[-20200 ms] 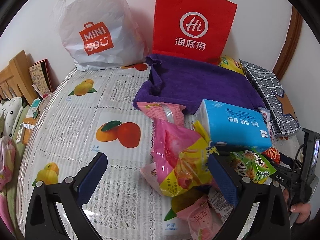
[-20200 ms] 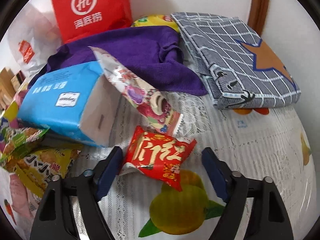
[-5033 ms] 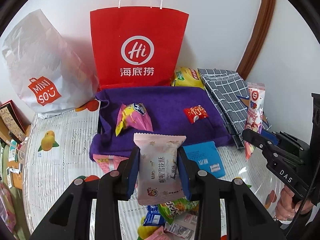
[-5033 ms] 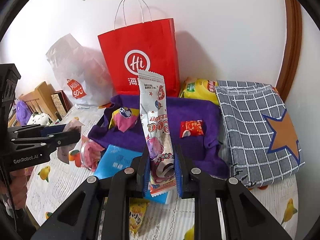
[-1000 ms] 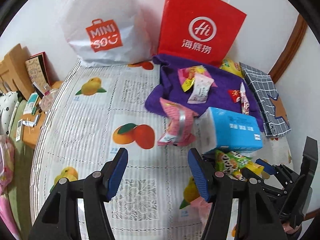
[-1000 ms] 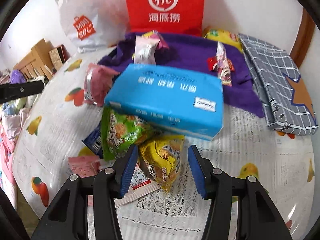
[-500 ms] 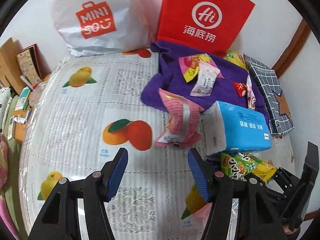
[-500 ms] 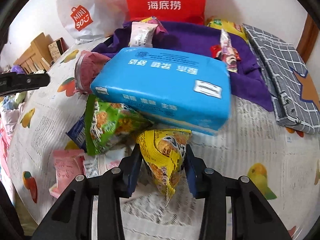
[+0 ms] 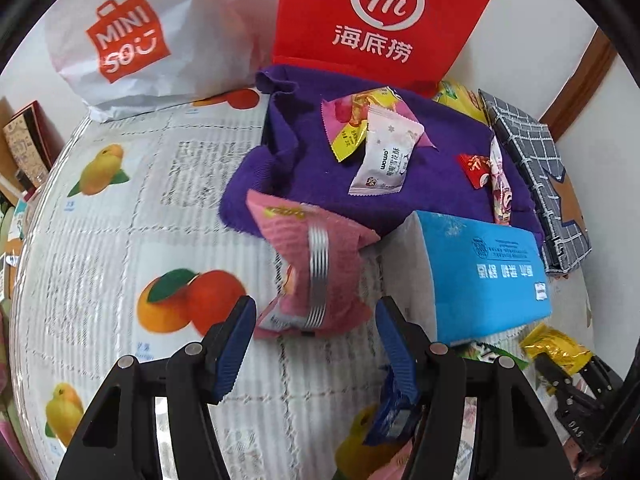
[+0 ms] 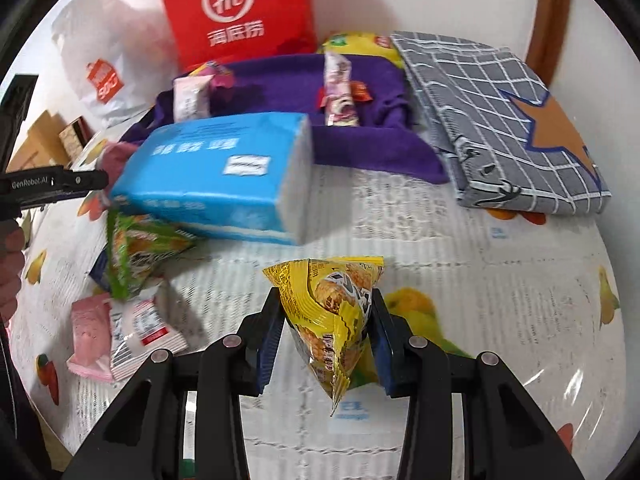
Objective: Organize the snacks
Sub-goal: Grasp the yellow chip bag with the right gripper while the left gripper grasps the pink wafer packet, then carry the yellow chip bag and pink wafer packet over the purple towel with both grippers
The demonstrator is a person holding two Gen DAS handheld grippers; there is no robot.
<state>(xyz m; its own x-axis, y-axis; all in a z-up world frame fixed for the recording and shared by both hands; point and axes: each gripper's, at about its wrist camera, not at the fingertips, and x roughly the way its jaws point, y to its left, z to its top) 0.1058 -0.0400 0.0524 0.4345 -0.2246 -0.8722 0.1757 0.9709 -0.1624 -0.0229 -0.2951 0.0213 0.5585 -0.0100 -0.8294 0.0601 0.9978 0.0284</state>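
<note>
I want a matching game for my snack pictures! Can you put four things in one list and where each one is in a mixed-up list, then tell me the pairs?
Things:
1. yellow snack packet
2. pink snack bag
3. red paper bag
4. white wrapped pastry

Places:
A. standing against the wall
B. lying on the purple towel
C. pinched in the right gripper
D. on the table between the open left gripper fingers

Pairs: 1-C, 2-D, 3-A, 4-B

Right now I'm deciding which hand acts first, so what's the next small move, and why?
Probably carry the yellow snack packet to the purple cloth: the right gripper is already shut on it, and other snacks lie on that cloth. The left gripper stands open around the pink packet, not gripping.
</note>
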